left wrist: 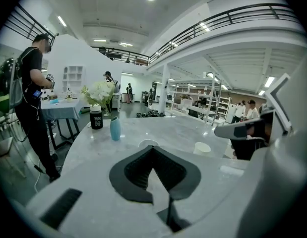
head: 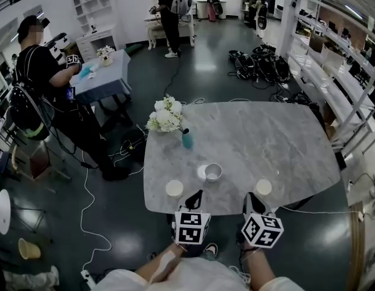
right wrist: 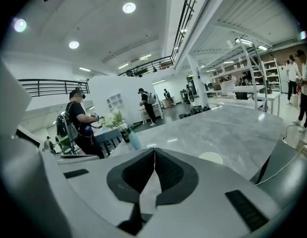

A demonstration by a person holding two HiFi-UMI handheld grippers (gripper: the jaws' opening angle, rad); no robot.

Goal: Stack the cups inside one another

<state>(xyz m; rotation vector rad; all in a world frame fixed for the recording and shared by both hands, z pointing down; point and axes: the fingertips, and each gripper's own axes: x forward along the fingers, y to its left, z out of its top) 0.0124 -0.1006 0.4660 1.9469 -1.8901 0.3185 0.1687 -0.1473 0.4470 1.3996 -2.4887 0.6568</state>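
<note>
Three pale cups stand apart near the front edge of the grey marble table [head: 278, 138]: one at the left [head: 174, 188], one in the middle [head: 214, 172] and one at the right [head: 263, 187]. My left gripper [head: 195, 197] hangs at the table's front edge between the left and middle cups, shut with nothing in it. My right gripper [head: 252, 200] sits just in front of the right cup, also shut and empty. In the left gripper view the closed jaw tips [left wrist: 153, 148] partly hide one cup [left wrist: 149, 143]; another cup [left wrist: 202, 148] stands to the right. The right gripper view shows one cup [right wrist: 211, 157].
A teal vase [head: 187, 139] and a bunch of white flowers [head: 166, 115] stand at the table's back left. A person [head: 42, 77] works at a second table on the left. Cables lie on the floor around the table. Shelving runs along the right wall.
</note>
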